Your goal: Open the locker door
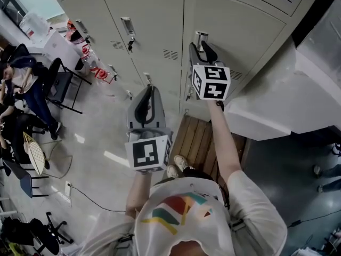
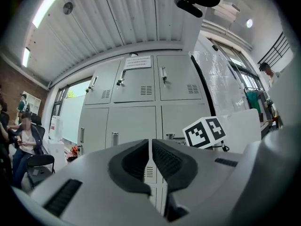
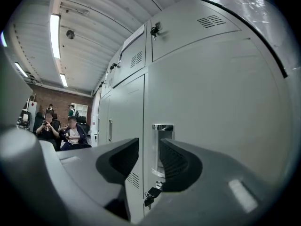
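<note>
Workshop wall lined with pale grey steel lockers, one door faced up close.
The flat grey sheet-metal locker door point(image 3: 221, 126) stands shut straight ahead of the right hand-held gripper point(image 3: 149, 161), whose jaws are spread wide with nothing pressed between them. The door's chrome recessed handle point(image 3: 162, 142) is framed in the gap, with a small dark lock fitting point(image 3: 151, 193) hanging below it. The panel is judged stiff, light and smooth, so hold is best taken at the handle's lip, not on the bare face. The left hand-held gripper point(image 2: 150, 160) is kept further from the lockers, jaws closed together and empty. Seated people point(image 3: 70, 134) are seen well apart.
</note>
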{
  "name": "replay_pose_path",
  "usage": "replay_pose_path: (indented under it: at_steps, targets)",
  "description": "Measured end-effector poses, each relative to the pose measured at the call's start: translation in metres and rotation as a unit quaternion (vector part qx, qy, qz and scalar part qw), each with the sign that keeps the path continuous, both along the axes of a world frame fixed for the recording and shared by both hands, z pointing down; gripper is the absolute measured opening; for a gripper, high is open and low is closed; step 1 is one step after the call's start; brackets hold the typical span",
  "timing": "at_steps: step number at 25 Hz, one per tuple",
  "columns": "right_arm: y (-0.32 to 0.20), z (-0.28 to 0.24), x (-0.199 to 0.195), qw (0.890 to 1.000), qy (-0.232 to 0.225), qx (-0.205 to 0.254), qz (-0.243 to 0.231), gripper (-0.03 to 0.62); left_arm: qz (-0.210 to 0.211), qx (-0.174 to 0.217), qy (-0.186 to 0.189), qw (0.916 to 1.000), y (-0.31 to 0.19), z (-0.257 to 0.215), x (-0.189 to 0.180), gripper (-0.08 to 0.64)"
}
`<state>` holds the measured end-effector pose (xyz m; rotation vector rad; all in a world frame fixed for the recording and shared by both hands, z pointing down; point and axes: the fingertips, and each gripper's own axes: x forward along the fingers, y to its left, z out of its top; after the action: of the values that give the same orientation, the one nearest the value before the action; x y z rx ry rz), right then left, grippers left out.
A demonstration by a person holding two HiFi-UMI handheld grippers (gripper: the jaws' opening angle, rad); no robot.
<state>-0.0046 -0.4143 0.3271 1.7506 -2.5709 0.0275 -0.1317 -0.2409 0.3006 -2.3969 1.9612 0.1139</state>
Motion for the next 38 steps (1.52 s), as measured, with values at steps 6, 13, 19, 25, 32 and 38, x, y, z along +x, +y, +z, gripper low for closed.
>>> replay_pose_path:
  at_steps: [6, 13, 19, 25, 32, 38]
  targets:
    - [-0.015, 0.012, -0.004, 1.0, 0.009, -0.012, 0.01, 0.127, -0.012, -0.009, 0.008, 0.9999, -0.005, 0.006, -0.014, 0.018]
    - [-0.022, 0.019, -0.008, 1.0, 0.007, -0.02, 0.013, 0.127, -0.015, -0.011, 0.01, 0.9998, -0.007, 0.009, -0.02, 0.018]
    - [-0.015, 0.021, -0.01, 1.0, 0.011, -0.013, 0.004, 0.127, -0.013, -0.024, 0.006, 0.9996, -0.009, 0.02, -0.026, 0.017]
    - [0.003, 0.021, -0.012, 1.0, 0.018, -0.017, -0.017, 0.123, 0.017, -0.051, 0.013, 0.9985, -0.014, 0.029, -0.025, 0.018]
    - [0.033, 0.021, -0.013, 0.999, 0.042, -0.01, -0.031, 0.12, 0.065, -0.066, 0.029, 0.9952, -0.014, 0.03, -0.006, 0.094]
    - [0.064, 0.024, -0.011, 0.997, 0.051, -0.009, -0.049, 0.12, 0.108, -0.068, 0.045, 0.9908, -0.017, 0.025, 0.018, 0.097]
